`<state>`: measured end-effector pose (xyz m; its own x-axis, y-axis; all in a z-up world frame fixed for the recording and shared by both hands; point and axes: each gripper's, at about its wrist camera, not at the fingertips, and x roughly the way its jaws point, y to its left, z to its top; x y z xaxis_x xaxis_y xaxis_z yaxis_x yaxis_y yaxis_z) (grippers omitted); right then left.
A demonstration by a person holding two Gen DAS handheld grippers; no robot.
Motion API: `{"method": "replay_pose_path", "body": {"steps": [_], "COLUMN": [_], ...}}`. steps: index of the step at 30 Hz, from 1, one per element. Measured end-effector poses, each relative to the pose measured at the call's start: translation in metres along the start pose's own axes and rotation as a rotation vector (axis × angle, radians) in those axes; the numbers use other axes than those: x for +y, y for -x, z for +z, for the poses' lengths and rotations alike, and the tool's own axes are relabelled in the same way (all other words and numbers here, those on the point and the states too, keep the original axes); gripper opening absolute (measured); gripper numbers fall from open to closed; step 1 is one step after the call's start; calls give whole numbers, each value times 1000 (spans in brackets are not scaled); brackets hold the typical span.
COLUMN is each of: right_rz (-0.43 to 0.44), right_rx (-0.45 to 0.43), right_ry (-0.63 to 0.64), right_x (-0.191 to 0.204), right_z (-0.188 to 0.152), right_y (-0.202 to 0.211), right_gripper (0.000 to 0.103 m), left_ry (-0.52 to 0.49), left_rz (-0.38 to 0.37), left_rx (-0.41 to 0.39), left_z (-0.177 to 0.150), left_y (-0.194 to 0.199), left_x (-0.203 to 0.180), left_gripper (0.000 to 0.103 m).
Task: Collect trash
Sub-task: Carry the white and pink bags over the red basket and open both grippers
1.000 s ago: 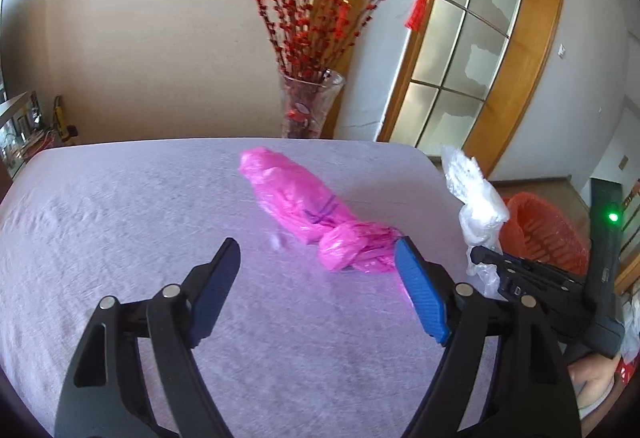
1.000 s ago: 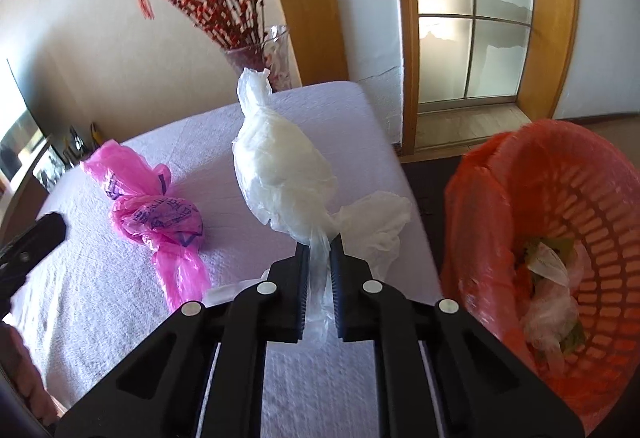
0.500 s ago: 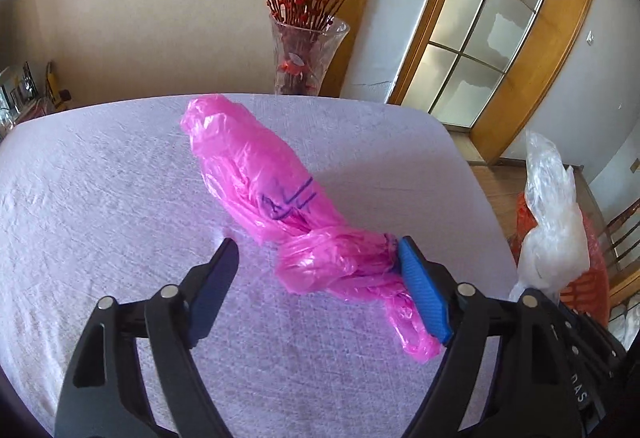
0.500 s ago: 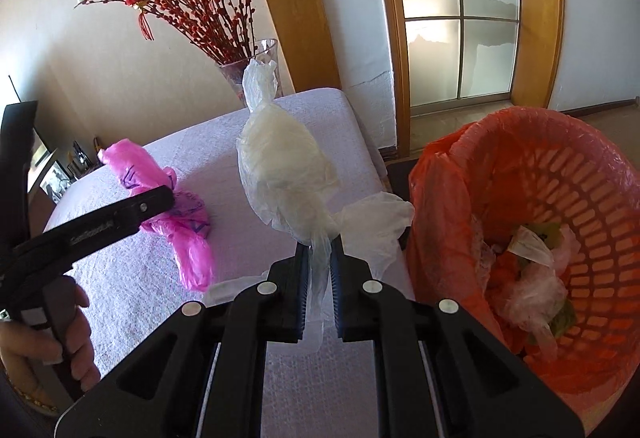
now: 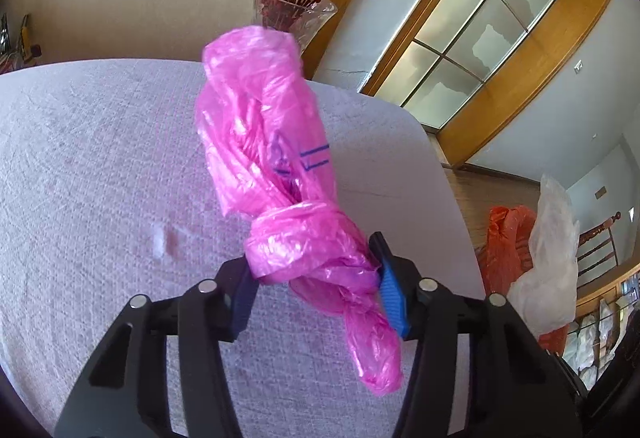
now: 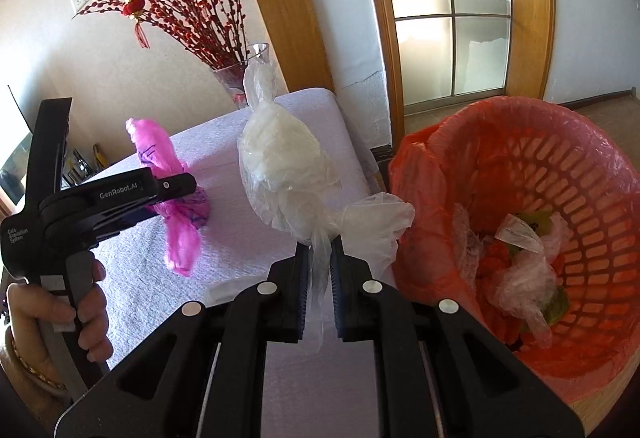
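L gripper (image 5: 314, 288) jaws closing on knotted pink bag (image 5: 272, 142) over cloth-covered table (image 5: 100, 166), R gripper (image 6: 320, 278) clamped on white bag (image 6: 280, 166) neck, beside red basket (image 6: 560, 166) w/ trash

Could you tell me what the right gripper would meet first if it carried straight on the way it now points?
Beyond the white bag it already holds, probably the cloth-covered table, near its edge beside the red basket; depth is unclear.

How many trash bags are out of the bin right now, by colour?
Pink bag: 1, left gripper closing on its knot
White bag: 1, tail pinched in right gripper
Total: 2
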<state>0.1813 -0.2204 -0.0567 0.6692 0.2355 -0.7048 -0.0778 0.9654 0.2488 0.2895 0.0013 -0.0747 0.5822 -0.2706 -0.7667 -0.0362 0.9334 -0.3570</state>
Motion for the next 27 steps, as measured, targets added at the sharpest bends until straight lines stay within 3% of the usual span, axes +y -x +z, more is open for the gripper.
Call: {"method": "replay_pose_path", "body": {"steps": [3, 15, 27], "right_rz": [-1, -9, -55], "right_rx": [-3, -44, -121], "right_ry": [-7, -40, -109], "right_x": [-3, -9, -37], "right_z": [-1, -1, -5], "right_y": [3, 23, 62], "right_gripper": [11, 11, 11], "left_ry": [-45, -146, -331], "left_rz": [9, 11, 11], "left_rx": [-16, -58, -116], "left_z": [-2, -18, -43], "left_y": [5, 33, 60], "left_x": [-4, -14, -72], "left_gripper": [44, 43, 43]}}
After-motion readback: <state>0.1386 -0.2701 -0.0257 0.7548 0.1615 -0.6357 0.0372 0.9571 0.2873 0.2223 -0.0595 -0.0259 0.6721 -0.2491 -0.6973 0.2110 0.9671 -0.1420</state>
